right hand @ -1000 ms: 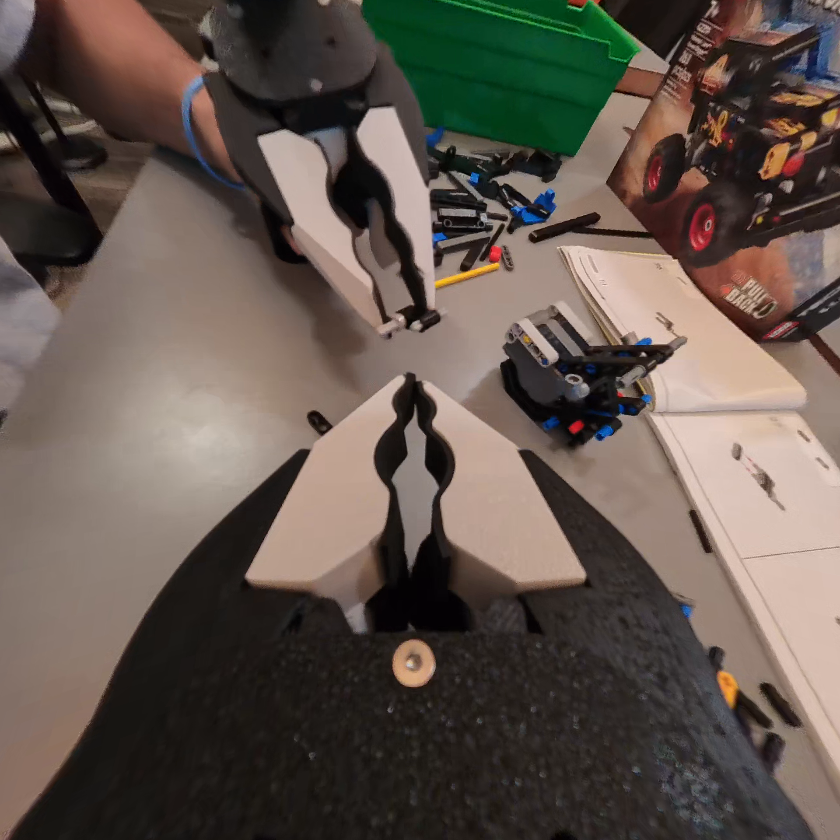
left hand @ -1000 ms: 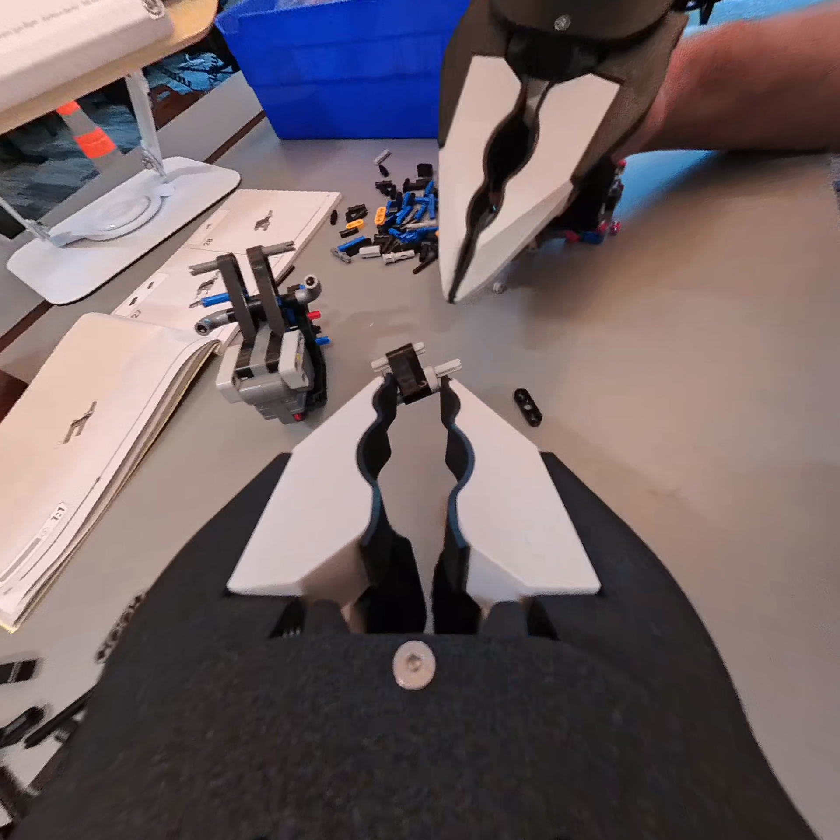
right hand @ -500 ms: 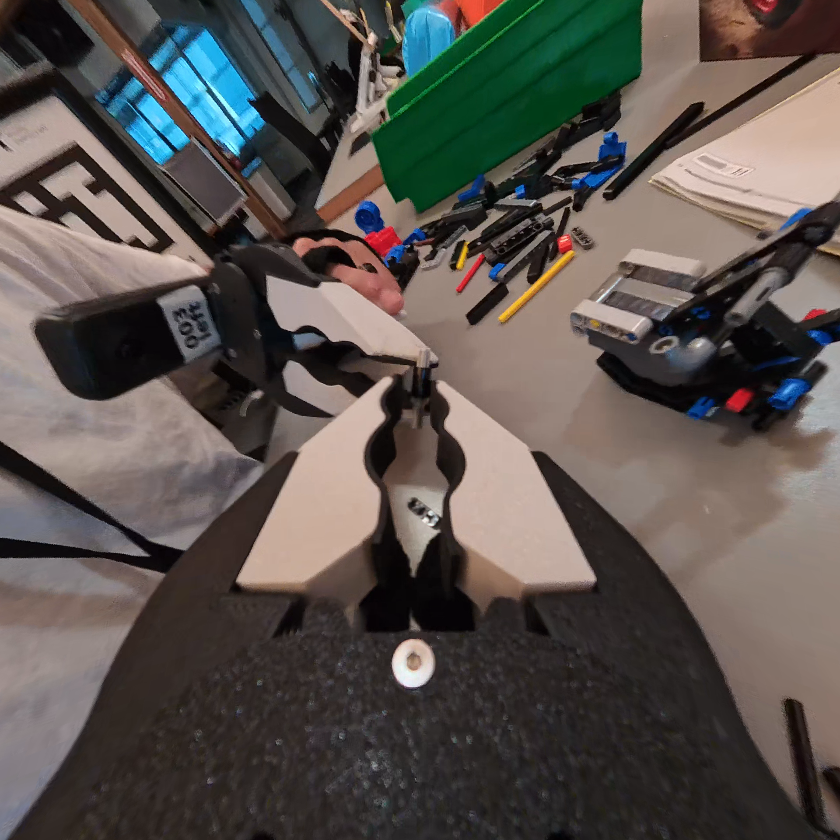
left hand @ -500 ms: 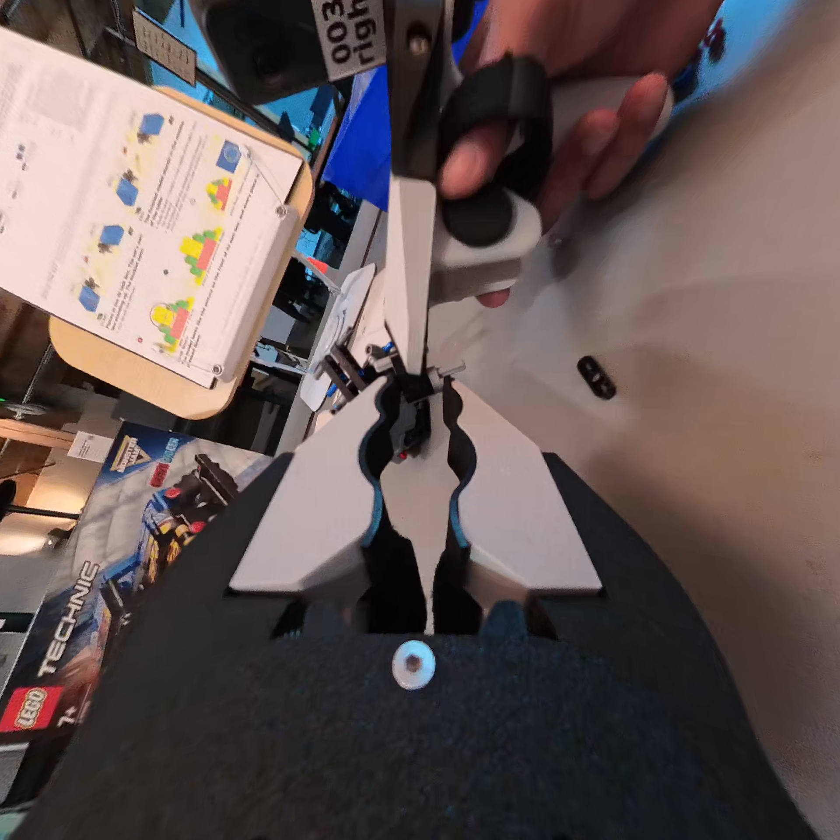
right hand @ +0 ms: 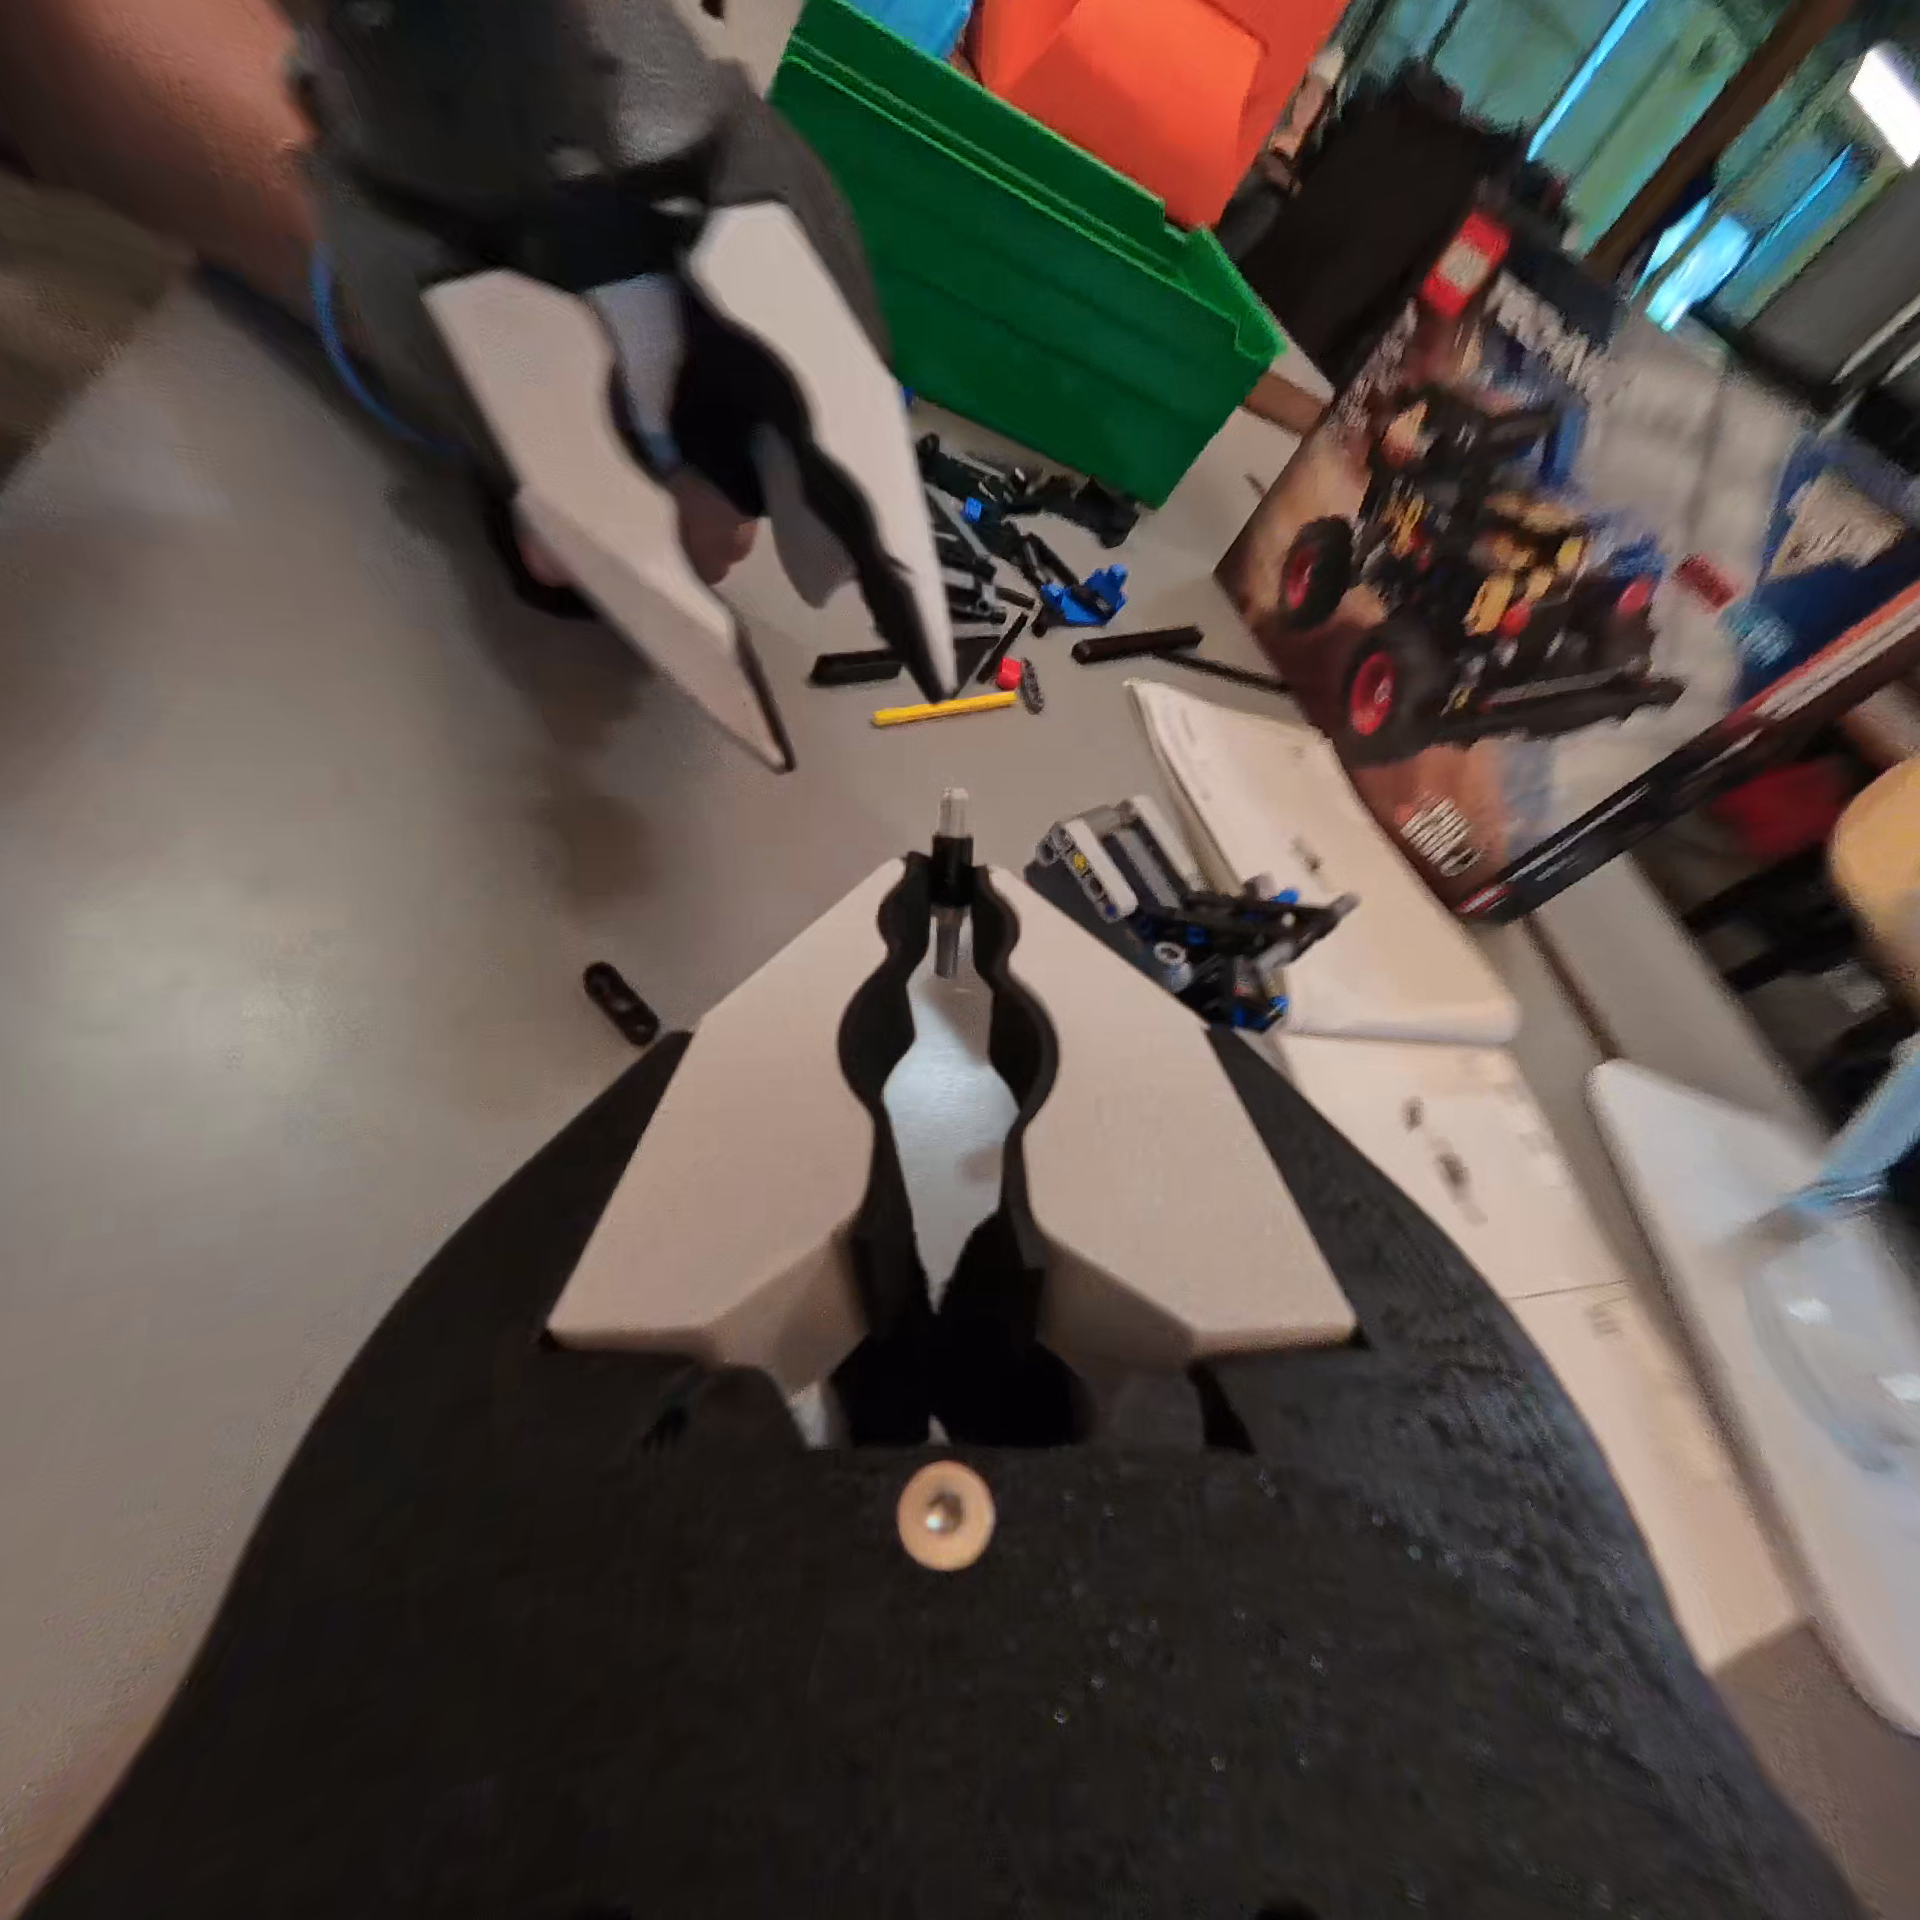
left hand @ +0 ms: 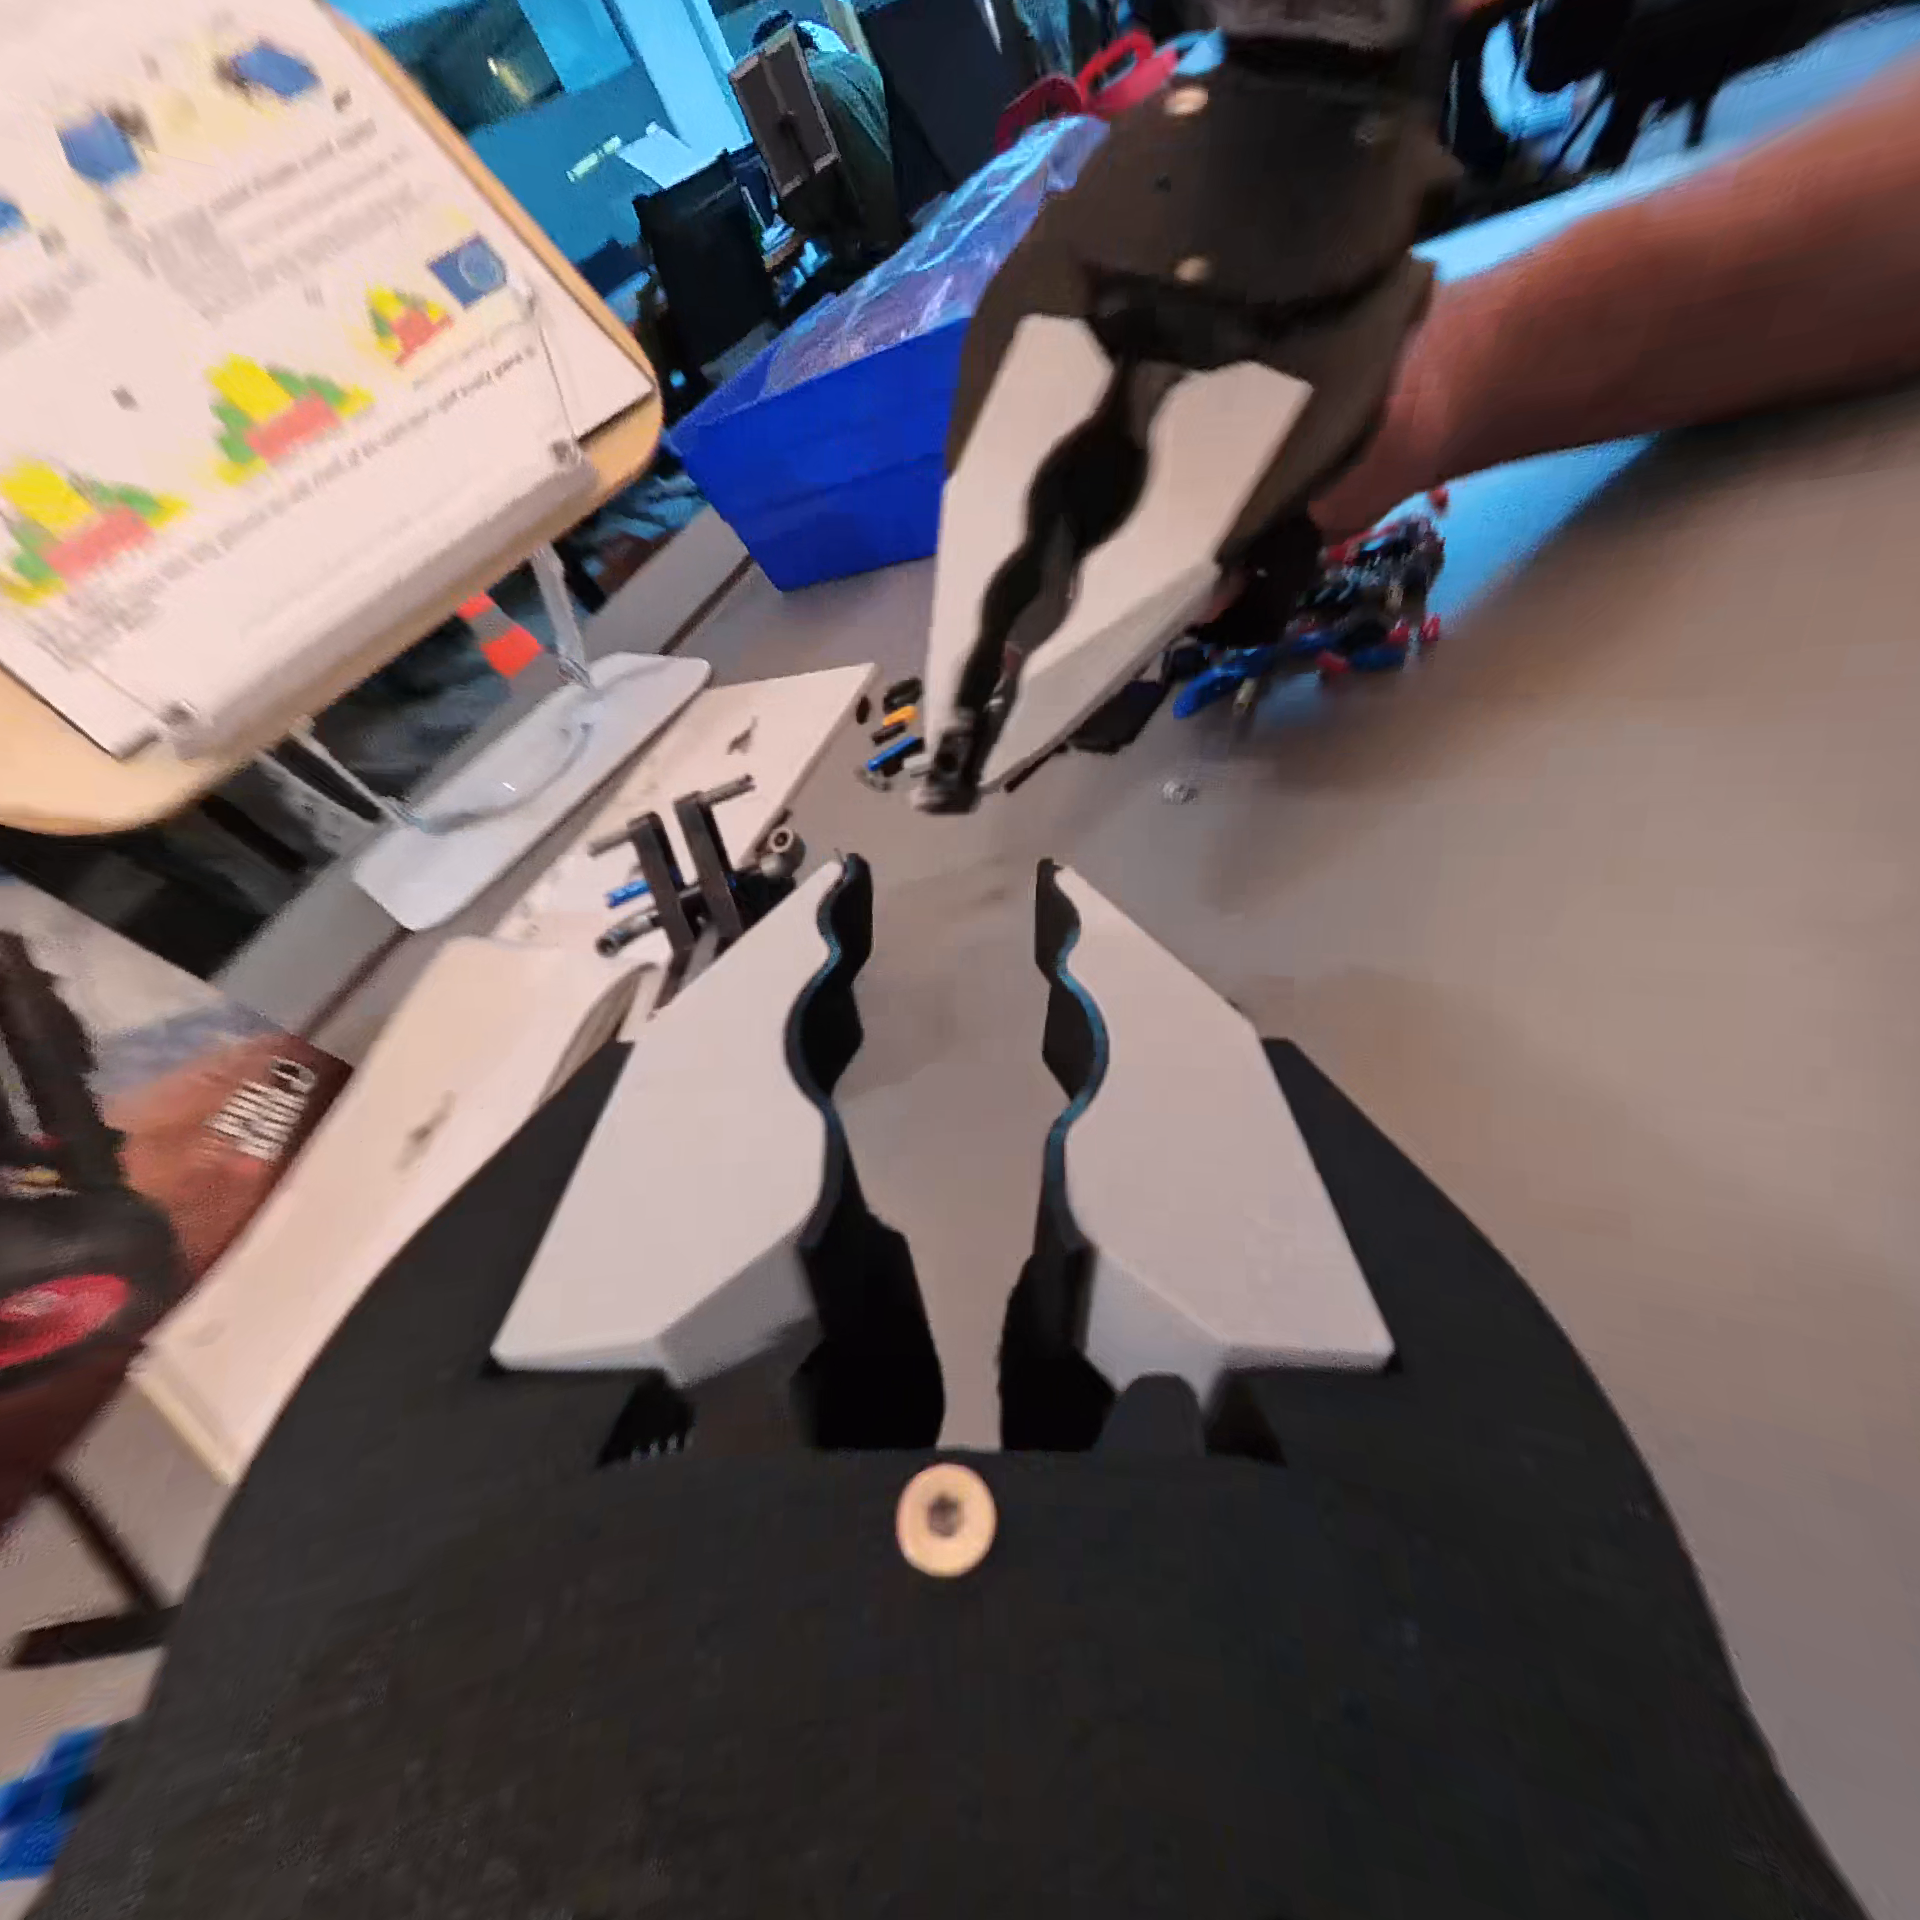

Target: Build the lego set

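Note:
My right gripper [right hand: 951, 883] is shut on a small black connector with a grey axle through it [right hand: 951, 868], held above the grey table. The axle sticks out past the fingertips. My left gripper [left hand: 948, 873] is open and empty. In the left wrist view the right gripper [left hand: 961, 764] hangs just beyond my left fingertips with the connector [left hand: 940, 790] at its tip. In the right wrist view the left gripper [right hand: 857, 722] is open, up and to the left. The partly built grey, black and blue model [right hand: 1174, 914] stands on the table and also shows in the left wrist view [left hand: 696, 883].
A small black piece [right hand: 620, 1003] lies on the table. Instruction booklets [right hand: 1299, 862] and the set's box [right hand: 1475, 582] are to the right. Loose parts [right hand: 997, 561] and a yellow axle [right hand: 940, 710] lie before a green bin [right hand: 1018, 270]. A blue bin [left hand: 831, 457] and a sheet stand [left hand: 260, 364] show at the back left. Both grippers' tips are close together, under 4 cm apart.
The connector has passed from my left gripper to my right one. The left gripper opened and let go. The two grippers met tip to tip, then drew apart.

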### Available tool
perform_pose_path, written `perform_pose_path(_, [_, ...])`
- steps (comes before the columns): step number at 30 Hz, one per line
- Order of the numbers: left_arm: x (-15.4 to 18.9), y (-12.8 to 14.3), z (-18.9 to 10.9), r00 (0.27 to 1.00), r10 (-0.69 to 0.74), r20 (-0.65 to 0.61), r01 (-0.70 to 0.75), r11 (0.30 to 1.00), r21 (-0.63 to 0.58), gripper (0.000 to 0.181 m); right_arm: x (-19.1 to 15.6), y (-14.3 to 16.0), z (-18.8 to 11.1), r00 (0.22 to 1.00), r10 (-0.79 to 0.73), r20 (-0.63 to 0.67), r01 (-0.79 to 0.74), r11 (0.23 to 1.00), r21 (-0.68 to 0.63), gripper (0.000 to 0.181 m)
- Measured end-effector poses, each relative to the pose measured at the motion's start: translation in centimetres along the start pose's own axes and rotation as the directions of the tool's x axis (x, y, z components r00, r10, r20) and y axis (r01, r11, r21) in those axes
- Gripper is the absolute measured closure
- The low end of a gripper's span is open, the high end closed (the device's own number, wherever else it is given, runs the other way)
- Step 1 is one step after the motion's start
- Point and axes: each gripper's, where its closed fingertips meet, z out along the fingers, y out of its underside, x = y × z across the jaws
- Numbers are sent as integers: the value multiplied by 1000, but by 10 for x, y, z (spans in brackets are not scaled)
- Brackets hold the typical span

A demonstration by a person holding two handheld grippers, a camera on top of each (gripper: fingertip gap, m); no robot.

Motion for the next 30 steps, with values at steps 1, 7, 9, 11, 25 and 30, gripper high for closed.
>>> perform_pose_path(1, [-1,1,0,998,-58,-28,58,998,4,152,1,-2,-2,995,-94,-37,94,996,-4,175])
perform_pose_path(7, [16,29,11,950,-253,-182,222,959,-174,146,14,15,-9,834,-527,-161,488,842,-230,175])
perform_pose_path(9, [24,27,10,934,-285,-216,247,950,-189,147,19,19,-10,794,-578,-187,522,807,-277,175])
perform_pose_path(11, [27,28,11,932,-288,-222,245,949,-199,147,21,16,-11,753,-622,-215,561,778,-283,175])
perform_pose_path(25, [22,18,11,943,-270,-192,243,958,-152,144,-9,8,7,666,-720,-195,683,694,-228,175])
perform_pose_path(30, [51,44,7,808,-558,-188,446,789,-422,142,22,12,-11,716,-642,-273,593,766,-247,175])
